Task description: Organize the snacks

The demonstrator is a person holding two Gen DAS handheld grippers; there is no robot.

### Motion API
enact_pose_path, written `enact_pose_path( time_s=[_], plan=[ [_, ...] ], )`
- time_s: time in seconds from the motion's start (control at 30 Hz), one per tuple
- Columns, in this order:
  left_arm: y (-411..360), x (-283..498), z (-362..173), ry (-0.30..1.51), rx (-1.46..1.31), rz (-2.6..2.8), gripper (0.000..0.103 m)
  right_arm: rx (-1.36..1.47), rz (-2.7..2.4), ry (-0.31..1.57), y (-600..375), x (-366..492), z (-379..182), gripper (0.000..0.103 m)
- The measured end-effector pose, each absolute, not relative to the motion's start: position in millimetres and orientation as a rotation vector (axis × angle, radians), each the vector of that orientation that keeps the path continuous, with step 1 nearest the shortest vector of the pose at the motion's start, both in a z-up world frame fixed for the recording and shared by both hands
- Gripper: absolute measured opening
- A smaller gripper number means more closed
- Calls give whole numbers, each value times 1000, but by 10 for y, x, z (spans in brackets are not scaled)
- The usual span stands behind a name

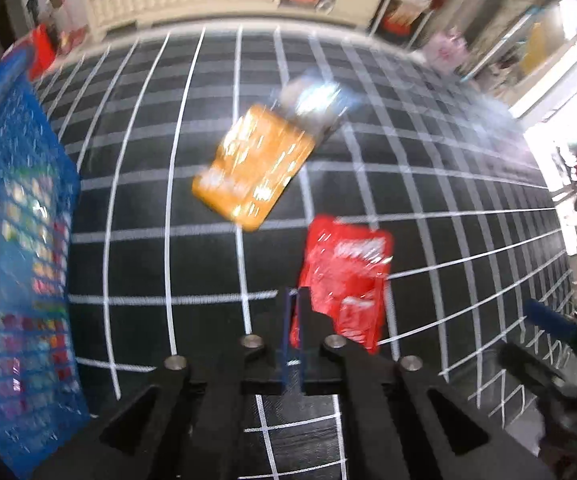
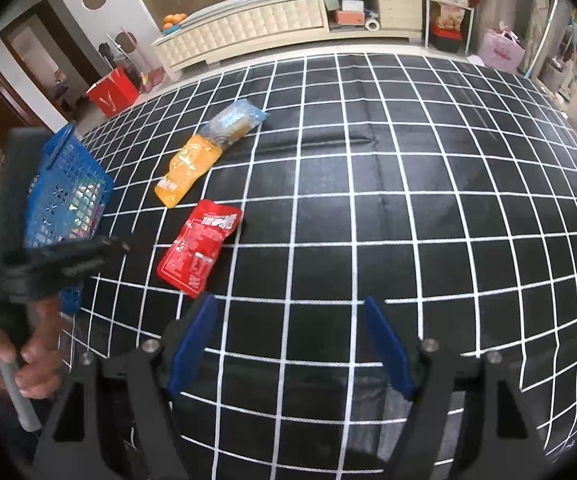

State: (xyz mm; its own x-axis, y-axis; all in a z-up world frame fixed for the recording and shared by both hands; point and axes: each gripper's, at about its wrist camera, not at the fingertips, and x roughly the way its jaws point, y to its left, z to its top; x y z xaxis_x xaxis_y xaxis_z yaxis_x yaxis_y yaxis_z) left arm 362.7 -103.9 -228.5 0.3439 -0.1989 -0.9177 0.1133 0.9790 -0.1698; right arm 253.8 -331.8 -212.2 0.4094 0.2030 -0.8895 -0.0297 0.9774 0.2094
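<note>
Three snack packets lie on the black grid cloth: a red packet (image 1: pixel 348 276) (image 2: pixel 200 248), an orange packet (image 1: pixel 252 168) (image 2: pixel 188 170) and a clear-blue packet (image 1: pixel 312 100) (image 2: pixel 234 122). A blue basket (image 1: pixel 12 240) (image 2: pixel 64 196) with several colourful snacks in it stands at the left. My left gripper (image 1: pixel 297 292) (image 2: pixel 122 245) is shut, blurred, between the basket and the red packet. In the right wrist view its tips are apart from the red packet, which lies flat. My right gripper (image 2: pixel 289 302) stands open over bare cloth, nothing between its blue pads.
The grid-cloth table (image 2: pixel 408 200) stretches wide to the right. A hand (image 2: pixel 36 360) holds the left gripper's handle. Beyond the far edge are a low white cabinet (image 2: pixel 272 20), a red box (image 2: pixel 112 90) and a pink bag (image 2: pixel 502 50).
</note>
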Motion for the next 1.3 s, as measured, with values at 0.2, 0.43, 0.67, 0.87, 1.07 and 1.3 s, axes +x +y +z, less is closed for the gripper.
enact_pose_path(
  time_s=[0.2, 0.43, 0.67, 0.87, 1.07, 1.3],
  plan=[
    [-1271, 3653, -2077, 1187, 3, -326, 65, 183, 137, 1144, -3351, 2560, -2152, 79],
    [-1463, 3873, -2402, 1280, 89, -370, 65, 178, 136, 1151, -3348, 2564, -2219, 79],
    [-1765, 3997, -2628, 1265, 225, -385, 65, 203, 119, 1165, -3470, 2561, -2299, 79],
    [-1879, 4113, -2822, 1290, 260, -349, 62, 207, 115, 1163, -3515, 2550, -2307, 79],
    [-1813, 4116, -2779, 1287, 211, -334, 41, 221, 112, 1167, -3535, 2551, -2322, 79],
    [-1858, 4038, -2681, 1276, 203, -343, 29, 215, 115, 1160, -3476, 2556, -2276, 79]
  ],
)
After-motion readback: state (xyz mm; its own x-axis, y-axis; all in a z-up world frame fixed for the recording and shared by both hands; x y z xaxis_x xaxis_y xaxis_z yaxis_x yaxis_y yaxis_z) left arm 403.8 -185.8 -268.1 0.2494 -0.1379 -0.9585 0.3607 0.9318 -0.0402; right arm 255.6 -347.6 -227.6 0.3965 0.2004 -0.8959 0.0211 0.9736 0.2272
